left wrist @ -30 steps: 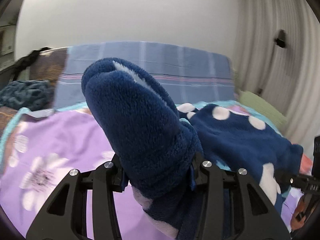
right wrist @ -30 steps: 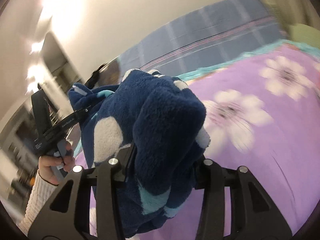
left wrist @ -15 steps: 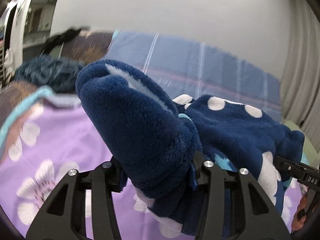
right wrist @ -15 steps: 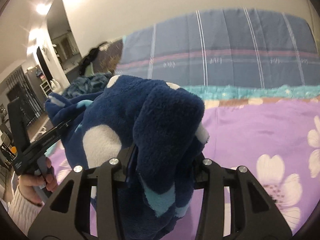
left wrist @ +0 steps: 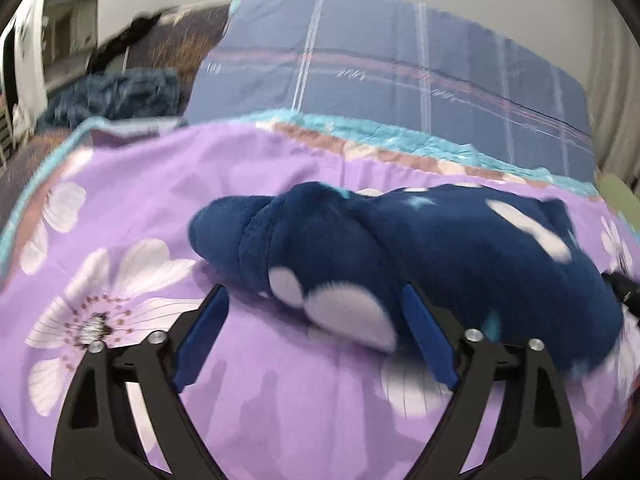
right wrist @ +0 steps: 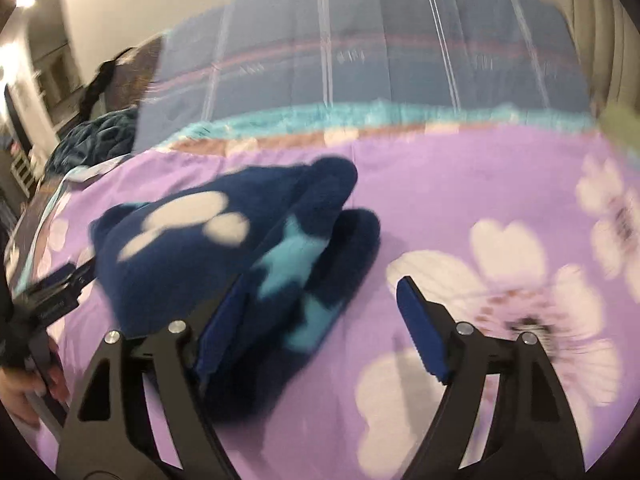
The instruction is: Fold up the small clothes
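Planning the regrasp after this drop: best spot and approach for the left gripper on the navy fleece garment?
Take the rounded folded end of the navy fleece garment, coming from the near side along the purple bedspread. It bulges clear of the sheet, thick enough for the open left gripper, whose jaws have just been opening.

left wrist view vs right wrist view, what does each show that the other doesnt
Only the left wrist view: the left gripper, jaws just opened, the garment's near edge between them, unpinched. Only the right wrist view: the right gripper, jaws also just opened, and a hand at the left edge. Both: the navy fleece garment lying on the purple floral bedspread, with the blue plaid bedding behind.
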Available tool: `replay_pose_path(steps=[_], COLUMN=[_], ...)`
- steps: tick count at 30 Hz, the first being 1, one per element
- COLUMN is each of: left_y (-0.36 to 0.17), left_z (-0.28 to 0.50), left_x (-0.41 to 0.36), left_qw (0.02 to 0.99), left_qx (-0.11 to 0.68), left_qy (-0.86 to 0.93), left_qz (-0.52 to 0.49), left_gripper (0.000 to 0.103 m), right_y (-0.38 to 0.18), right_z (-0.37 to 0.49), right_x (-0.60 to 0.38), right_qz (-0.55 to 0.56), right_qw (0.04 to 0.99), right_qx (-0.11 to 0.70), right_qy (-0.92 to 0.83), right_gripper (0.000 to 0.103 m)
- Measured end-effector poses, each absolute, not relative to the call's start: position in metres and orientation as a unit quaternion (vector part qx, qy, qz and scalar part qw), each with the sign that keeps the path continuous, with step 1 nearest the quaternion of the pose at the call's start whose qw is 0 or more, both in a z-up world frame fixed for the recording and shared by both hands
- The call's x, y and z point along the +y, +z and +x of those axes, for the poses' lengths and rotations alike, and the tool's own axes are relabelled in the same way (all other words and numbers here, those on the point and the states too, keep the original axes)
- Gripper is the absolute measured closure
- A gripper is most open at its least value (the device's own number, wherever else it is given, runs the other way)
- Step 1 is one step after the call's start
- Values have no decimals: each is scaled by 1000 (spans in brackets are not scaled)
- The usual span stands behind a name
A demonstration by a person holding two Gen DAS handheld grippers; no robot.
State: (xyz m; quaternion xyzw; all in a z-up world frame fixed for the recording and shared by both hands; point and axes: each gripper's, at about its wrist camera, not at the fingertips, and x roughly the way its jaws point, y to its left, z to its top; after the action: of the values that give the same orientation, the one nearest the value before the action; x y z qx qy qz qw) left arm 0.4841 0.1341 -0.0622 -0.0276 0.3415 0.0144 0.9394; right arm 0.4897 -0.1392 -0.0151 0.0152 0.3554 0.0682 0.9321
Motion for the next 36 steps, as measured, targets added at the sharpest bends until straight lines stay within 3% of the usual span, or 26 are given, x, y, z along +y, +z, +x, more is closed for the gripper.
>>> replay_pose_path(steps=[6,10,21,36], left_y=[-38,-10,28,39], left_z=[387,305,126,6], left_x=[105,80,60,62], left_qw=[960,967,977,978], left_qx=[279,241,193,193], left_qy=[-31,-75,-84,-74], left_qz=[11,27,15,11], left_gripper=[1,1,1,1], right_y=[8,23,46,64], right_z=[366,283,134,14], right_x=[-132,-138,-138,-126], right_qz=[-39,-15,-20,-7], right_qw=[953,964,964,974], right_qx=[299,265,264,227], right_qy=[38,27,32,8], right_gripper=[11,2,2,2])
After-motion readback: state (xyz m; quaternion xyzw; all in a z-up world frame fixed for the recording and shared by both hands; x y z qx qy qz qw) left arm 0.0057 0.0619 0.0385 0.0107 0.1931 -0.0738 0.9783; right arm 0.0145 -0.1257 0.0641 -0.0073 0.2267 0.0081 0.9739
